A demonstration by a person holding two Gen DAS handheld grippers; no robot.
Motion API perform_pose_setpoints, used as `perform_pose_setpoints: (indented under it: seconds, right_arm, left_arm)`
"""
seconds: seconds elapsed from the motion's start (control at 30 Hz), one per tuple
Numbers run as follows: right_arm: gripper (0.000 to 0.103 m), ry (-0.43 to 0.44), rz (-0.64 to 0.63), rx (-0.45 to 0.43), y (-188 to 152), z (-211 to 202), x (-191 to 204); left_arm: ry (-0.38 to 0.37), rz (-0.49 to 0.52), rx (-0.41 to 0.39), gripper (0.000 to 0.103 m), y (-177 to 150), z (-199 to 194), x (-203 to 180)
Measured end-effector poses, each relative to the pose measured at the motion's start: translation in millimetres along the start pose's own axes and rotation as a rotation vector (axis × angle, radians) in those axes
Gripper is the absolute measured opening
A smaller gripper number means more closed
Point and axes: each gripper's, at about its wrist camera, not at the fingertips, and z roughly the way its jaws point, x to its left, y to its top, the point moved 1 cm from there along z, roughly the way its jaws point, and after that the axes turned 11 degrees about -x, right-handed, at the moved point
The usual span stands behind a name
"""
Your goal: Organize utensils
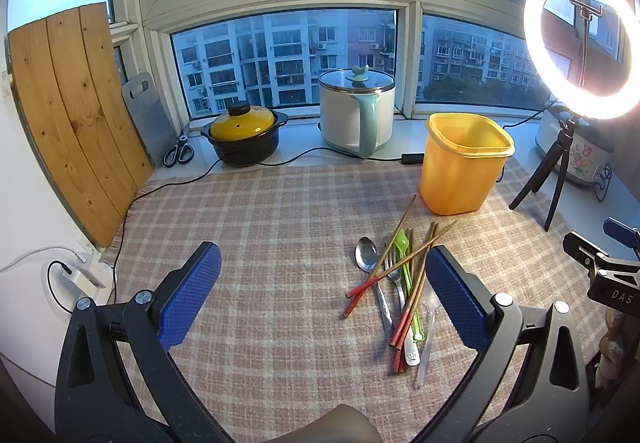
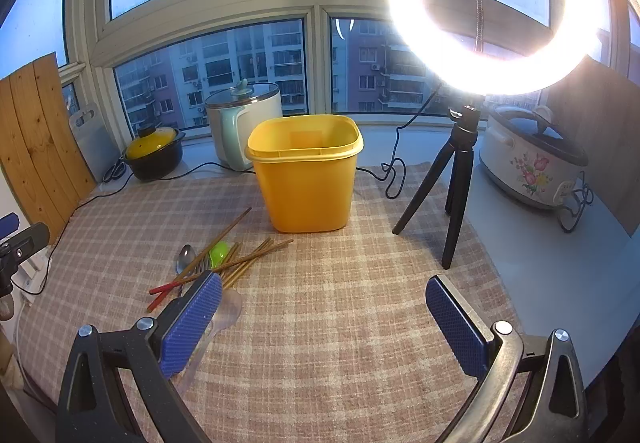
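A pile of utensils lies on the checked tablecloth: red-tipped wooden chopsticks, a metal spoon, a metal fork, a green plastic spoon and a clear plastic spoon. An empty yellow bin stands behind the pile. My left gripper is open and empty, its right finger beside the pile. My right gripper is open and empty; its left finger covers part of the pile, in front of the bin.
A lit ring light on a black tripod stands right of the bin. On the sill stand a yellow-lidded black pot, a white electric pot, scissors and a floral cooker. A wooden board leans at left. Cables run along the cloth's back edge.
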Motion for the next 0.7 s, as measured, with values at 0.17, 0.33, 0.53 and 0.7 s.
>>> perform_pose_setpoints:
  seconds: [0.17, 0.33, 0.53, 0.7]
  right_arm:
    - [0.103, -0.001, 0.001, 0.000, 0.5, 0.8, 1.1]
    - [0.103, -0.001, 0.000, -0.001, 0.3, 0.8, 1.3]
    - [0.103, 0.000, 0.000, 0.002, 0.0, 0.9, 1.2]
    - [0.103, -0.001, 0.000, 0.006, 0.4, 3.2, 2.2]
  left_arm:
    - [0.000, 0.002, -0.001, 0.103, 1.5, 0.6, -2.9]
    - [0.000, 0.001, -0.001, 0.103, 1.1, 0.6, -3.3]
    - [-0.003, -0.001, -0.001, 0.103, 1.4, 0.7, -5.8]
    - [-0.007, 0.001, 0.003, 0.103, 2.3, 1.2, -10.3]
